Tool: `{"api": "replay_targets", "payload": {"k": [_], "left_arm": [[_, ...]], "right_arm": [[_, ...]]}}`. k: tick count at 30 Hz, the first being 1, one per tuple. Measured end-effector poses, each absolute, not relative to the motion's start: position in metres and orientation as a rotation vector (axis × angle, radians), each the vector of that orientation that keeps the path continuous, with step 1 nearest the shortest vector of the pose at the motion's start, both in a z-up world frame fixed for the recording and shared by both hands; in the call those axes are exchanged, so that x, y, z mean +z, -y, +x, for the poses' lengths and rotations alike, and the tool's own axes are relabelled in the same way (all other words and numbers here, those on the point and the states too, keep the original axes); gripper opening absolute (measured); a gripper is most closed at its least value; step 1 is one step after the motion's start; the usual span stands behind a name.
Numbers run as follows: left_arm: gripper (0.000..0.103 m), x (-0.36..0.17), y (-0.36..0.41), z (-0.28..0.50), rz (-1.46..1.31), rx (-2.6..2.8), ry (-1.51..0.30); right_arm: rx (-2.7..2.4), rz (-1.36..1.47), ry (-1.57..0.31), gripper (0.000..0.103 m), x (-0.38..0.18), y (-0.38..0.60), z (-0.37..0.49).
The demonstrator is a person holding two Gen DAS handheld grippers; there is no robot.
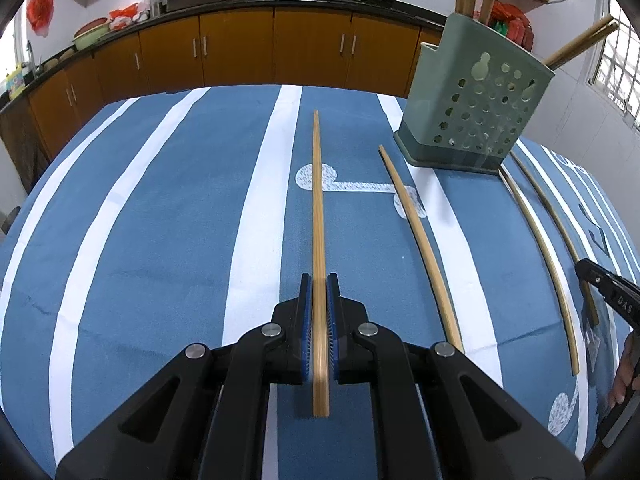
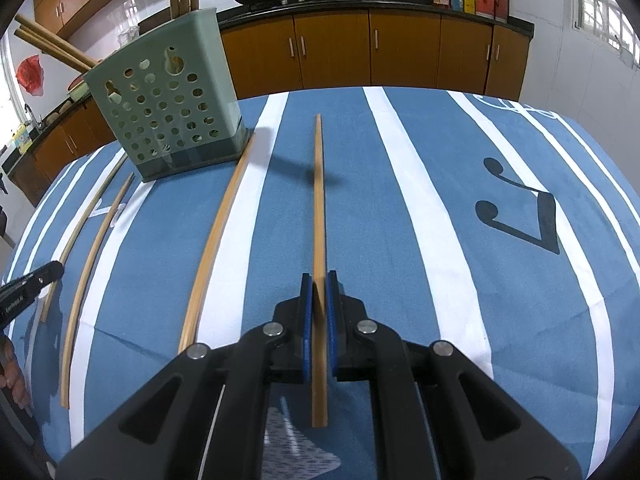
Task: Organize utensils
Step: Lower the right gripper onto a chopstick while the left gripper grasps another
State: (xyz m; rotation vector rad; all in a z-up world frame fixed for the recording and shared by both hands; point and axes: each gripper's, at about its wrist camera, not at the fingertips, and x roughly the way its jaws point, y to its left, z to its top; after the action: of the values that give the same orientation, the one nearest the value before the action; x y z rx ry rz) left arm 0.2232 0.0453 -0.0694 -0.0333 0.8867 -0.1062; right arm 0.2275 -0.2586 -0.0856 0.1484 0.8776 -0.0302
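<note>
Left hand-held gripper (image 1: 319,280) clamped on a chopstick (image 1: 318,200); right hand-held gripper (image 2: 319,278) clamped on another chopstick (image 2: 318,200). Two loose chopsticks (image 1: 420,248) lie between them on the worktop (image 1: 160,200), holder (image 1: 476,100) toward the far edge.

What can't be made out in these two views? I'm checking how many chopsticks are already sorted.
- Chopsticks in the green holder: tops cut off by the upper edge in both views; lower parts hidden by its walls, so no count.
- Left-held chopstick: midsection hidden between the left gripper jaws.
- Right-held chopstick: whether it clears the tablecloth is unclear.
- Right gripper: in the left wrist view, cut off by the right edge.
</note>
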Motion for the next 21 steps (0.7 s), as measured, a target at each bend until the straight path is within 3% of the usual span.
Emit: {"api": "replay_targets", "payload": {"k": [21], "left_arm": [[0.007,-0.07,-0.0454,0.2235,-0.02,-0.109,-0.889]], "right_arm": [[-0.009,0.169,-0.877,0.008,-0.0826,0.2611,0.2261]]}}
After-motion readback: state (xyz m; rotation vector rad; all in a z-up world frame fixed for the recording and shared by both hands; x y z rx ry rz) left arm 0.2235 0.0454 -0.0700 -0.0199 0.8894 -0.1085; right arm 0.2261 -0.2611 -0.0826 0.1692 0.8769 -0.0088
